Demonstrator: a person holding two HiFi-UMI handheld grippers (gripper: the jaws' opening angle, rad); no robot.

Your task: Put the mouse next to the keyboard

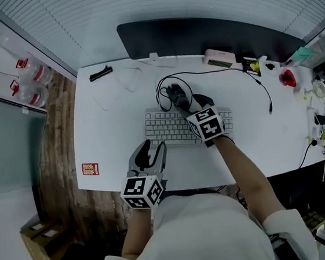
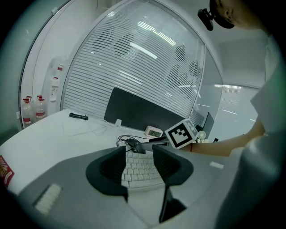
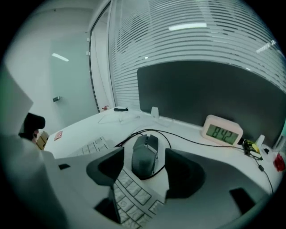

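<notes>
- Plastic, dark grey and matte, cut in angular facets: that's how the mouse (image 3: 145, 154) reads to me. It is a long, narrow body with a split down its far end.
- It lies on the desk just past the far edge of the keyboard (image 1: 168, 129), close to that edge's middle.
- Its long axis runs away from the operator, almost in line with my right gripper. The cabled end points toward the dark panel (image 1: 198, 35) at the back.
- A thin black cable (image 3: 187, 139) curls in a loop round the mouse and trails off to the right.
- My right gripper (image 3: 144, 165) reaches over the keyboard with its jaws spread wide. The mouse sits in the gap between the two black, rounded pads, with space on both sides, so nothing is pinched.
- The keyboard is flat and white, with rows of square, low keys.
- My left gripper (image 2: 139, 163) hangs at the near edge of the desk. Its jaws are apart and empty, and only the keyboard shows through the gap.
- The desk (image 1: 109, 121) is smooth and white, with a curved front.
- A small pale clock (image 3: 222, 131) with rounded corners and a greenish display stands to the right, in front of the panel.
- A black marker (image 1: 100, 73) lies at the far left corner.
</notes>
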